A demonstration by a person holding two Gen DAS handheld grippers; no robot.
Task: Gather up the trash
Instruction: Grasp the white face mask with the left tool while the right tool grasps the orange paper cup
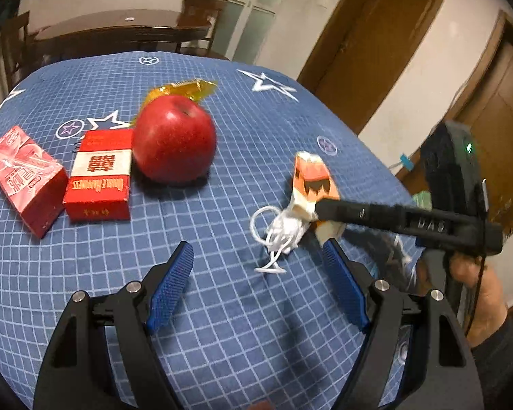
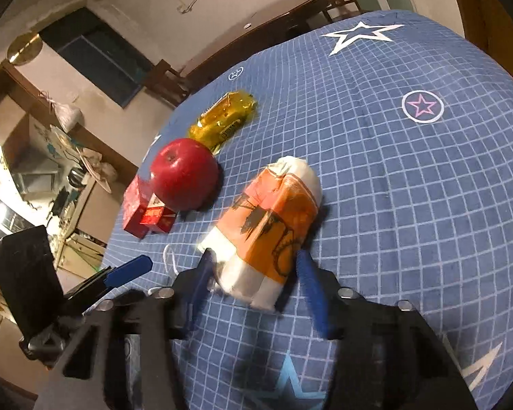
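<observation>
An orange and white wrapper with white string lies on the blue checked tablecloth. My right gripper has its blue fingers on both sides of the wrapper's near end, closing on it. In the left wrist view the wrapper is under the right gripper's black finger, with the string beside it. My left gripper is open and empty just in front of the string. A yellow foil wrapper lies behind a red apple.
Two red boxes sit left of the apple, the left one tilted. The yellow wrapper is at the far side. Wooden chairs, a dark table and doors stand beyond the table's edge.
</observation>
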